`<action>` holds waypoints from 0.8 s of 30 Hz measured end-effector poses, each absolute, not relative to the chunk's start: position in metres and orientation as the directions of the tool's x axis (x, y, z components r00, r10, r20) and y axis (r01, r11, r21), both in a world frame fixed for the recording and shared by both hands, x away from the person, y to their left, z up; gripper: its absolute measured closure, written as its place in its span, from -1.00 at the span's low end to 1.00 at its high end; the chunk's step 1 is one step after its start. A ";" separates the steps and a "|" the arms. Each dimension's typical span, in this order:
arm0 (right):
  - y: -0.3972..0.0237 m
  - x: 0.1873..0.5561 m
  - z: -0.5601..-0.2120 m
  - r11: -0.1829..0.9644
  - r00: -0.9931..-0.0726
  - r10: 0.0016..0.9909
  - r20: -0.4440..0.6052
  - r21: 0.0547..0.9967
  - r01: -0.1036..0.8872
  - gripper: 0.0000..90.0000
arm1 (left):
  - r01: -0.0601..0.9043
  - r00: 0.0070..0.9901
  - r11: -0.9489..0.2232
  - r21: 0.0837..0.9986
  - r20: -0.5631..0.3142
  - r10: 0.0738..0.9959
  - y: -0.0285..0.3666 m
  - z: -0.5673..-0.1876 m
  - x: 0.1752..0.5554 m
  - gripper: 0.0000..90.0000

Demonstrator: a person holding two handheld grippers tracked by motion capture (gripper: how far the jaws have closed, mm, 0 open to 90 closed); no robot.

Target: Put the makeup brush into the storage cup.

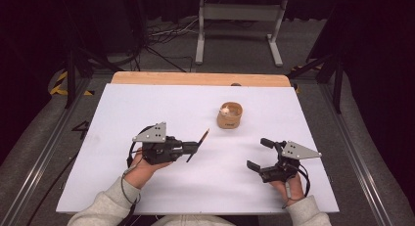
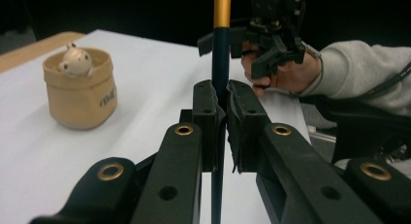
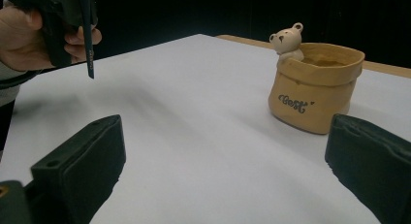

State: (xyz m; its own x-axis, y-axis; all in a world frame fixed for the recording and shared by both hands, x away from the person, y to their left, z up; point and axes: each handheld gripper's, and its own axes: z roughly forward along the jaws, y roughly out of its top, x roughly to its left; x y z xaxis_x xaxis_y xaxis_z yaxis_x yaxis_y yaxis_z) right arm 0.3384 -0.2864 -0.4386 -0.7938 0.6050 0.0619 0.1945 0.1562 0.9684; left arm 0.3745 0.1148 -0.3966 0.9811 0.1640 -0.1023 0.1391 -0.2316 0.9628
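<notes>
Pencil in your left gripper, pot waiting ahead.

Your left gripper (image 1: 192,150) is clenched on a dark pencil (image 2: 220,59) with an orange-gold end, gripped mid-shaft and held just over the white counter (image 1: 147,108). Your right gripper (image 1: 258,153) is released, jaws wide, nothing between them, resting near the counter's right side. The tan pot (image 3: 315,86) with the little bear (image 3: 288,40) on its rim stands well apart, beyond both grippers. Step in hand looks like carrying the pencil toward the pot. Next move calls for lifting, tipping the pencil upright and lining it over the pot's mouth. The pencil's far end is cut off in the left gripper view; the pot's inside is hard to make out.
</notes>
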 end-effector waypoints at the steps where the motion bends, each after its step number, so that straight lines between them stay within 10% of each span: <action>1: -0.286 0.338 -0.439 0.156 -0.794 0.605 0.062 0.968 0.195 -0.97 | 0.135 0.982 -0.213 0.968 -0.102 0.159 0.115 -0.398 0.375 0.84; 24: -0.274 0.335 -0.429 0.167 -0.824 0.565 0.038 0.973 0.159 -0.97 | 0.127 0.979 -0.097 0.987 -0.109 0.171 0.115 -0.424 0.377 0.84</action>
State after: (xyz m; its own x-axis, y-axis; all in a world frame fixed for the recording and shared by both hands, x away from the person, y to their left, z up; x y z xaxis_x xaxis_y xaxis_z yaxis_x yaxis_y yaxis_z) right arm 0.3348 -0.2738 -0.4289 -0.8243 0.5649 0.0379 0.1590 0.1668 0.9731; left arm 0.3774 0.1149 -0.4241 0.9792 0.1710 -0.1091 0.1269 -0.0969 0.9872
